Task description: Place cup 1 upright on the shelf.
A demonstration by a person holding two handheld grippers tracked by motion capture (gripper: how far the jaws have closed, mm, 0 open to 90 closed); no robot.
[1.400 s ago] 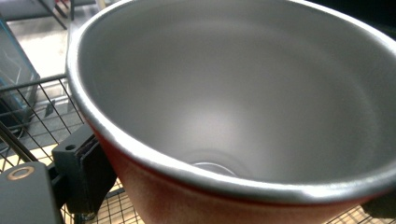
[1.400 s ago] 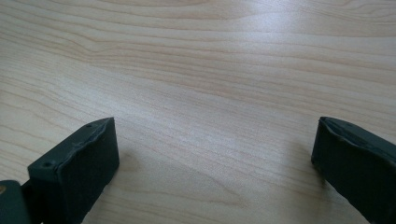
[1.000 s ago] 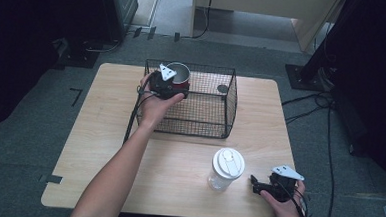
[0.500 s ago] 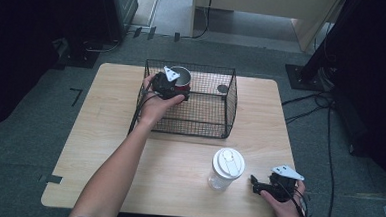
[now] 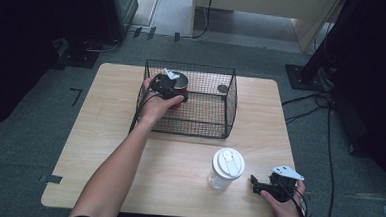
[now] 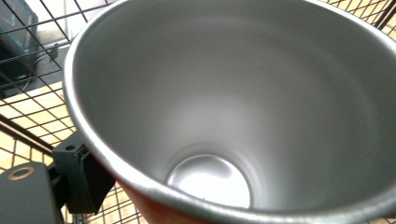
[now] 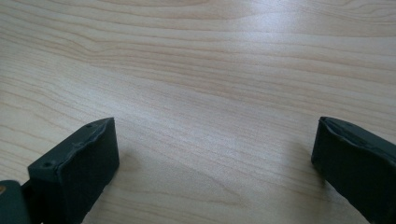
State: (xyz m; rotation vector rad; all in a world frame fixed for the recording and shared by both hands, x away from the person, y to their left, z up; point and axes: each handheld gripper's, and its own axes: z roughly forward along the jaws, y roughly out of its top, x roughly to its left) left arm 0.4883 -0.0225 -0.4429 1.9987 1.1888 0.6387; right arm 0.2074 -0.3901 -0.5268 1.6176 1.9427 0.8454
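Note:
A red cup with a steel inside hangs in the back left corner of the black wire basket. My left gripper is shut on it from the left. In the left gripper view the cup's steel bowl sits very close. One black fingertip presses its red outer wall, and the other jaw is hidden behind the cup. My right gripper rests low at the table's front right, open. Its jaws stand wide apart over bare wood.
A clear jar with a white lid stands on the wooden table just left of the right gripper. A small dark round thing lies in the basket's back right corner. Cables trail on the floor at the right.
The left gripper and the red cup have shifted slightly right and lower in the basket. The right gripper has stayed still.

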